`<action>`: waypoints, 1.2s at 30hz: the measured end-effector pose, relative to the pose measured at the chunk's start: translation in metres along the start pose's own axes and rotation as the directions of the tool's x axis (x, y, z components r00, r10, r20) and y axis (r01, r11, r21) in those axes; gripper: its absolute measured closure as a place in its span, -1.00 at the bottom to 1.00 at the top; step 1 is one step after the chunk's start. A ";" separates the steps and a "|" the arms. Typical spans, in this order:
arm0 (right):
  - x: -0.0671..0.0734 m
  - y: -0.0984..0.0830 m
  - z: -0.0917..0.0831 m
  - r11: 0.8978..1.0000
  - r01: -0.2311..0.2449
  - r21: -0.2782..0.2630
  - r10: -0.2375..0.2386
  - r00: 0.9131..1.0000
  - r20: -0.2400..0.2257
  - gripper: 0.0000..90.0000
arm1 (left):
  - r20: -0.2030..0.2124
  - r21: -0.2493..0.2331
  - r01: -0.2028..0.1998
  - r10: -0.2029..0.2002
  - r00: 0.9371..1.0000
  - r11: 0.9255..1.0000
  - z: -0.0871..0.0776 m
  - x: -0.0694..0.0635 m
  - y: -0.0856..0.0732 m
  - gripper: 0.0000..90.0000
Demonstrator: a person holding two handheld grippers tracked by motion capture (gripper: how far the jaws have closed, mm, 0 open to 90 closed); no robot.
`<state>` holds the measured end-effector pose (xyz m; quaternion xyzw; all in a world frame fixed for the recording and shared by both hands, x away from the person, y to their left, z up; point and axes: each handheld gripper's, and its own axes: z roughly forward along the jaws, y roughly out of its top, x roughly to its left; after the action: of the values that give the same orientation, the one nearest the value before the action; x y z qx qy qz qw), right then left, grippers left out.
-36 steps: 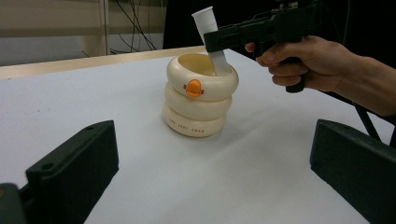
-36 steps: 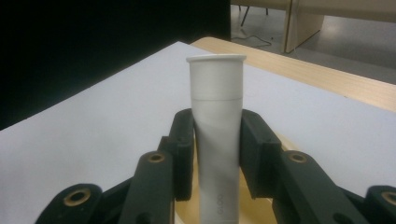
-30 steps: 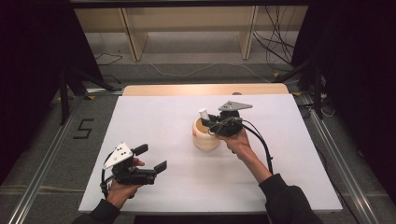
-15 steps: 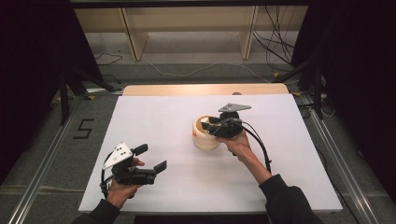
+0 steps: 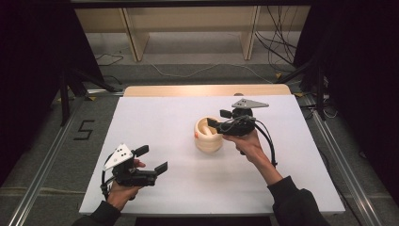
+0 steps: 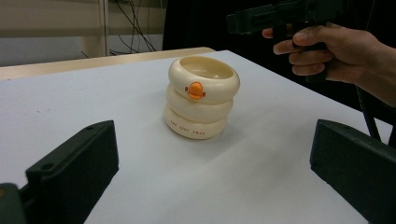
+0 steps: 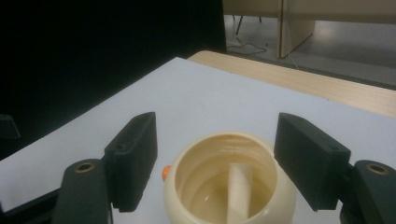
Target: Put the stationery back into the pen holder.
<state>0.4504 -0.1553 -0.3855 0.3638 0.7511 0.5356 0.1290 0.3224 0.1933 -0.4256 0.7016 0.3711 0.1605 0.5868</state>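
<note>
Since a second ago: right gripper point(image 5: 212, 123) fingers opened, lifted off pot point(image 5: 208, 136) | left gripper point(image 5: 151, 159) open, empty

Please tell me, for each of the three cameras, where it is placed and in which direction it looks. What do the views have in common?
High view: above the person's side, looking forward and down on the white table; both forearms, left gripper, right gripper.
Left gripper view: low over the table, looking level at the cream ringed cup; own jaws, the other hand.
Right gripper view: above the cup, looking down at the white stick inside; own open jaws.
All share the cup.
</note>
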 end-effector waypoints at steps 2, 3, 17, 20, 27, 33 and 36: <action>0.000 0.000 -0.004 1.000 0.005 -0.006 -0.005 1.000 -0.004 -0.34 | 0.002 0.002 0.002 -0.002 1.000 1.000 0.000 0.000 0.000 -0.99; 0.001 0.000 -0.005 1.000 -0.003 -0.005 0.003 1.000 -0.003 -0.35 | 0.002 0.003 0.002 -0.002 1.000 1.000 0.000 0.000 0.000 -0.99; 0.003 -0.003 -0.018 1.000 0.022 -0.015 -0.023 1.000 -0.005 -0.44 | 0.006 0.011 0.005 -0.005 1.000 1.000 0.001 0.001 0.000 -0.99; 0.004 -0.003 -0.020 0.999 0.031 -0.018 -0.031 0.999 -0.004 -0.51 | 0.007 0.015 0.007 -0.007 1.000 1.000 0.002 0.001 0.000 -0.99; 0.005 -0.005 -0.024 1.000 0.024 -0.018 -0.024 1.000 -0.008 -0.61 | 0.008 0.016 0.007 -0.007 1.000 1.000 0.002 0.001 0.000 -0.99; 0.006 -0.009 -0.028 0.999 0.028 -0.019 -0.028 1.000 -0.013 -0.62 | 0.010 0.023 0.006 -0.006 1.000 1.000 0.002 0.001 -0.001 -0.99; 0.007 -0.012 -0.031 0.999 0.047 -0.019 -0.047 0.999 -0.007 -0.62 | 0.012 0.025 0.004 -0.004 1.000 1.000 0.002 0.000 -0.001 -0.99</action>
<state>0.4225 -0.1745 -0.3824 0.3429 0.7548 0.5408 0.1421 0.3238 0.1919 -0.4269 0.7089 0.3710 0.1504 0.5807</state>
